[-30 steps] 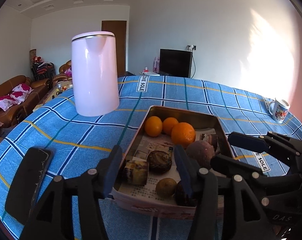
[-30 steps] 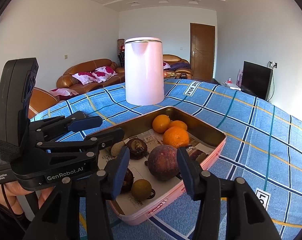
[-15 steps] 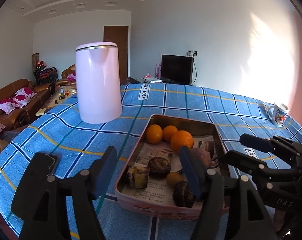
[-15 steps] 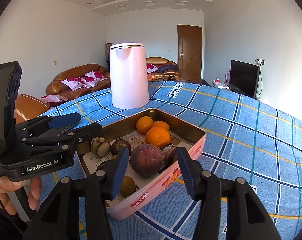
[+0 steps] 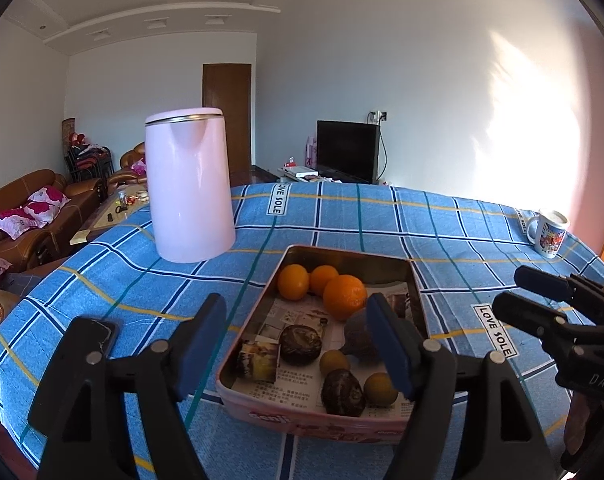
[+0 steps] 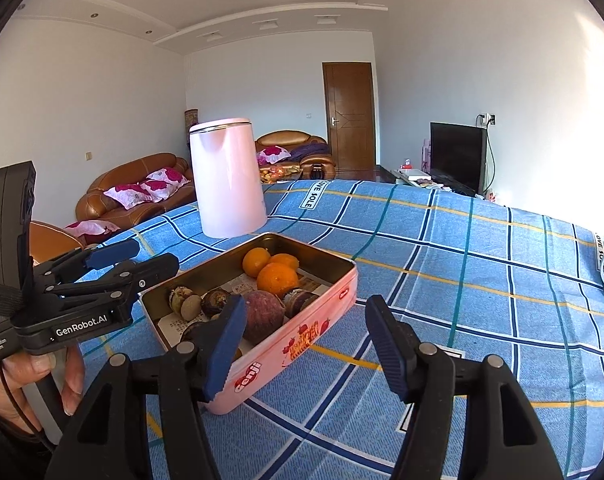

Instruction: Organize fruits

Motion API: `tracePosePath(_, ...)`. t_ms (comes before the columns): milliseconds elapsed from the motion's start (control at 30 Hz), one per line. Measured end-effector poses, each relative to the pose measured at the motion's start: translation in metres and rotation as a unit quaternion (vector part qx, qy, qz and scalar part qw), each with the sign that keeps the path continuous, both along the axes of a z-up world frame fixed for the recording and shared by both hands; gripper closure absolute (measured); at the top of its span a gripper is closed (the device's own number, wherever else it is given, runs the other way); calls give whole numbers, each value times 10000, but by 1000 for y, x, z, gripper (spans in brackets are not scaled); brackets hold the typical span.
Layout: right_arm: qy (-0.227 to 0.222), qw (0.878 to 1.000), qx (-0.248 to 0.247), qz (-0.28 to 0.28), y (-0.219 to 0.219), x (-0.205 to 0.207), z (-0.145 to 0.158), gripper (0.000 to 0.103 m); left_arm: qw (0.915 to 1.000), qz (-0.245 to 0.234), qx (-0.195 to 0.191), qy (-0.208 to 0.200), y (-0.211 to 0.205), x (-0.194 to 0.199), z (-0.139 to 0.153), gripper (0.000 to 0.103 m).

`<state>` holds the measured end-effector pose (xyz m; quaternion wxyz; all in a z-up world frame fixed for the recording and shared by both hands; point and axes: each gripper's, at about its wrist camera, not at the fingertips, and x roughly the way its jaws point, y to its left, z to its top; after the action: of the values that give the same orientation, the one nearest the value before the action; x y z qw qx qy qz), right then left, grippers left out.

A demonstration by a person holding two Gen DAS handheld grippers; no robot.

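Both grippers hover at the near end of the pink tin (image 5: 302, 426) on the bench. The left gripper (image 5: 298, 344) and right gripper (image 6: 305, 344) hold nothing, their jaws having just been opening. Three oranges (image 5: 343, 296) sit at the tin's far end, dark fruits nearer. Choose one fruit, straddle it squarely, then close gently.

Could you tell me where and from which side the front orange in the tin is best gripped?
Grip the front orange across its round middle, coming from above: the tin wall, two oranges behind and the purple fruit crowd its sides.
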<state>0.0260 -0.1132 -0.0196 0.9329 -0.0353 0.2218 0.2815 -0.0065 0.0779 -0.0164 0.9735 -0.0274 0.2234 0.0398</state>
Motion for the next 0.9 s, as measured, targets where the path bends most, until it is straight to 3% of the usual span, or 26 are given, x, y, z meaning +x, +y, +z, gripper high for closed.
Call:
tracePosePath(267, -118, 9998, 104, -156, -16, -10, 7, 34, 9999, -59, 60, -58, -9, -2, 5, 26)
tracePosePath(900, -176, 9992, 188, -321, -32, -17, 12, 33, 9997, -190, 153, -48, -22, -3, 7, 25)
